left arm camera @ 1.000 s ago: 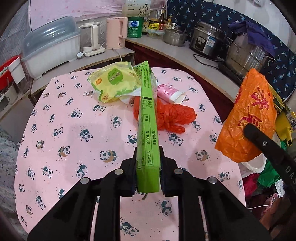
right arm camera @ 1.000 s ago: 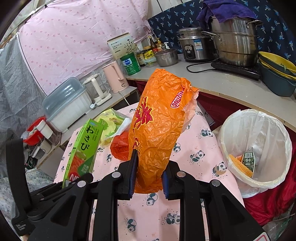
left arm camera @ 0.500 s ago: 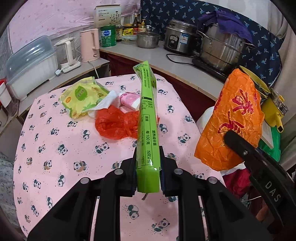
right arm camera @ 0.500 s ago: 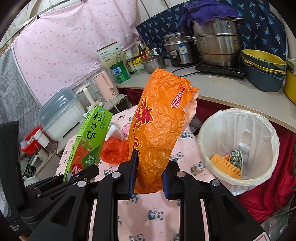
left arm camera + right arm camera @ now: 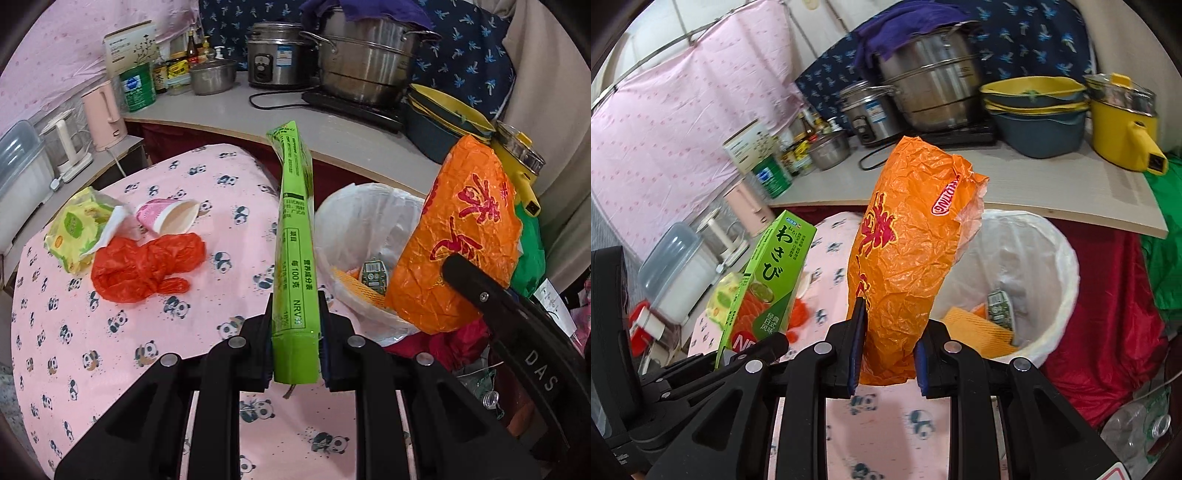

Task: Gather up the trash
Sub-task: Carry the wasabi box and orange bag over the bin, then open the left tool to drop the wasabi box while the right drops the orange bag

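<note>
Though both loaded: left claw (image 5: 295,332) clamping green box (image 5: 297,236); right claw (image 5: 888,354) clamping orange bag (image 5: 908,258); bin (image 5: 1052,258) beyond.

The bin (image 5: 354,221) stands just beside my tabletop (image 5: 110,354), on its right edge. To the bin's left on the tabletop lie a crumpled bag (image 5: 144,264), a paper cup (image 5: 170,219) behind it and a snack wrapper (image 5: 79,225) further left. In the bin lie a small carton (image 5: 999,308) and a sponge (image 5: 979,326).
</note>
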Tool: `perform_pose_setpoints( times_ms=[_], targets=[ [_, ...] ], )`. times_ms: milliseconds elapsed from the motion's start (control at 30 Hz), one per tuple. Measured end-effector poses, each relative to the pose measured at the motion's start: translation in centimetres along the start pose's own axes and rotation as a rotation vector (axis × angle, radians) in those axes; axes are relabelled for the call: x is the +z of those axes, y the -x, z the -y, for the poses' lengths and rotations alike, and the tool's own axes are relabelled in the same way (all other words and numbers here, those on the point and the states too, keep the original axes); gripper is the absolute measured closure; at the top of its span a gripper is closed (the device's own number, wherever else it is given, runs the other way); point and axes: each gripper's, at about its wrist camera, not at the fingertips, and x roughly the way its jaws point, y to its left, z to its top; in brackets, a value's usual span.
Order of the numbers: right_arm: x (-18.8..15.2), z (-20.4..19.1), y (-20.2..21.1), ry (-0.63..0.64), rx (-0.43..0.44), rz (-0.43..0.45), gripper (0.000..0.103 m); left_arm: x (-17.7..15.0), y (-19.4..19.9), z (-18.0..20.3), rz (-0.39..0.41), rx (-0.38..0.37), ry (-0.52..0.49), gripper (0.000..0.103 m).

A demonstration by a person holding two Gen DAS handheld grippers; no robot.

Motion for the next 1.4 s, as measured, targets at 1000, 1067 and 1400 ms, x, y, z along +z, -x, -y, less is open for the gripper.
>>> perform_pose_setpoints(
  times_ms=[1000, 1067, 1400],
  targets=[
    [1.4, 6.9, -2.9, -0.101, -0.106, -0.010, 0.077, 3.5, -6.7, 3.1, -0.052, -0.051, 0.003, 0.056],
    [1.7, 6.5, -3.5, -0.091, -0.111, -0.008, 0.076, 3.4, -6.6, 2.5, -0.045, -0.040, 0.011, 0.055],
    [2.9, 4.2, -5.1, -0.040, -0.121, 0.007, 0.055, 3.0, -6.0, 0.2, -0.012, 0.008, 0.038, 0.046]
  ],
)
